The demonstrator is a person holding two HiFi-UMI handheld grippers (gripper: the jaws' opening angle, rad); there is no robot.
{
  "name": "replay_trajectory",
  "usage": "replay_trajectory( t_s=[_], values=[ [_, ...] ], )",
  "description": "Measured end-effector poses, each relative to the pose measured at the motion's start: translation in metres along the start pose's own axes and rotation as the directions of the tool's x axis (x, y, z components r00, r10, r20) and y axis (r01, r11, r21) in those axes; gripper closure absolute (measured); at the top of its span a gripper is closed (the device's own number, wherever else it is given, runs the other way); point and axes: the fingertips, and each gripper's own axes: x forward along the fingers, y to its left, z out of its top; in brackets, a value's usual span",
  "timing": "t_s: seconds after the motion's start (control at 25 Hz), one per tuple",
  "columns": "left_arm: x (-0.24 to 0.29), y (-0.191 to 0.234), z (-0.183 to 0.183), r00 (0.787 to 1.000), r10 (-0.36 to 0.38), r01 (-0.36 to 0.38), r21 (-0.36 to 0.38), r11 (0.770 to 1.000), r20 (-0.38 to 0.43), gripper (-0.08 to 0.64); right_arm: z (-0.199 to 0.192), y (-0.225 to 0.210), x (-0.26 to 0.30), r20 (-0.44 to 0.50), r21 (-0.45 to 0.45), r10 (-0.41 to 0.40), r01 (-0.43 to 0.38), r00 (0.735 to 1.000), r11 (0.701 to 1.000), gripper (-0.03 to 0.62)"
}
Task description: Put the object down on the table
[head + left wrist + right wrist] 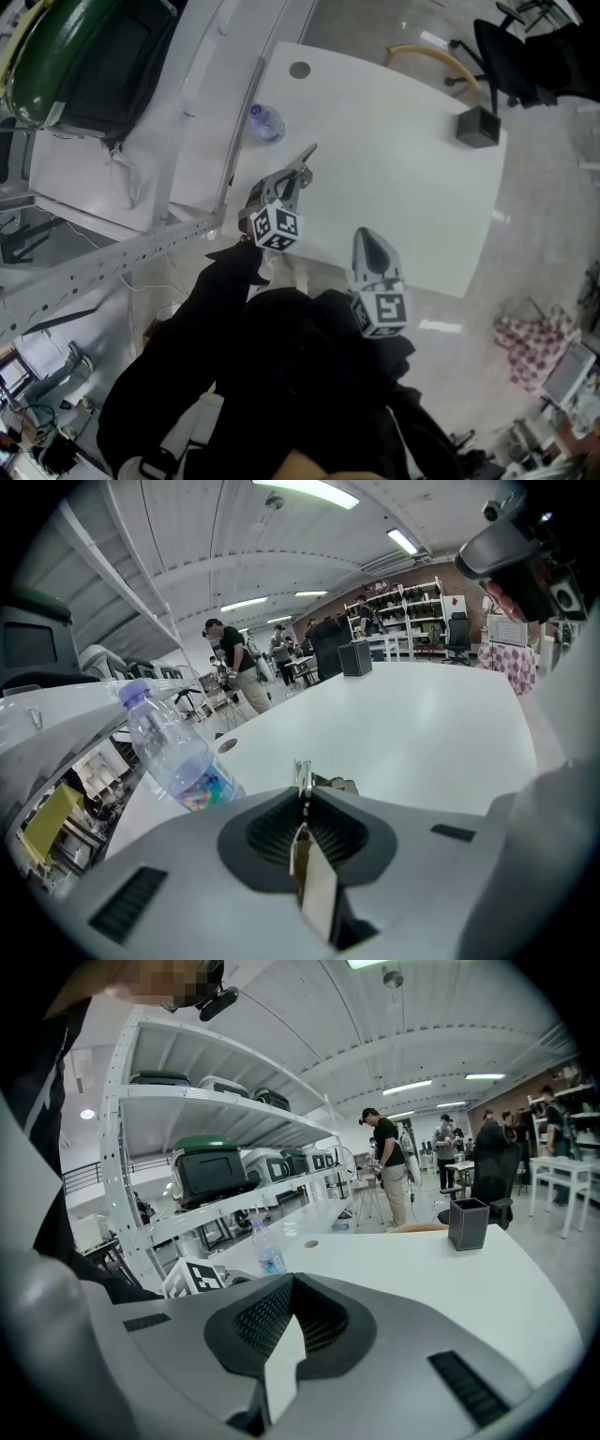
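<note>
Left hand-held gripper [303, 797]: jaws pressed onto a thin metal object and pinching it edge-on. It is tipped downward over the near-left part of the counter [412, 187].
Thin metal object [307, 156]: this is the task's thing. It sticks out forward past the left hand-held gripper's tips, above the counter and not yet let go.
Contact: the far end looks just clear of the surface, but the angle is too foreshortened to be sure.
Why held so: a narrow pinch suits a flat, slim piece. With the nose tipped down, the far end would likely meet the counter first, so the piece can be laid flat rather than dropped.
Right hand-held gripper [286, 1288]: jaws together with nothing between them. It sits to the right of and behind the left one, near the counter's near edge. It is probably parked out of the way, since this looks like a one-handed job.
Water bottle [265, 123]: upright on the counter, just beyond and to the left of the left hand-held gripper's tips. The set-down spot is best kept to the right of it.
Black box [478, 128]: well ahead and to the right of both hand-held grippers, so not in the way.
Landing area: bare white counter lies straight ahead of the left hand-held gripper.
Step (judged): approach to set-down. Touching down and opening the jaws are not yet done.
</note>
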Motion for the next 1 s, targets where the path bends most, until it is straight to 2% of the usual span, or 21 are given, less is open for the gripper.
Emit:
replay_trajectory(
  t_s=[0.12, 0.52, 0.72, 1.0],
  values=[
    [0.003, -0.002, -0.005, 1.000, -0.006, 0.006, -0.001, 1.000, -0.016, 0.532, 0.000, 0.004, -0.001, -0.005, 0.031, 0.009, -0.009, 1.000, 0.999, 0.591],
    [0.004, -0.005, -0.004, 1.000, -0.002, 0.002, 0.015, 1.000, -0.026, 0.532, -0.003, 0.001, -0.006, -0.008, 0.032, 0.009, -0.008, 1.000, 0.999, 0.591],
    [0.006, -0.009, -0.006, 0.999, -0.006, 0.009, 0.055, 0.998, -0.040, 0.532, -0.006, 0.000, -0.007, -0.006, 0.027, 0.006, -0.006, 1.000, 1.000, 0.591],
    [0.009, -0.023, -0.010, 0.996, -0.028, 0.040, 0.153, 0.987, -0.080, 0.505, -0.006, 0.004, -0.011, -0.005, 0.023, 0.006, -0.006, 1.000, 1.000, 0.591]
  ],
)
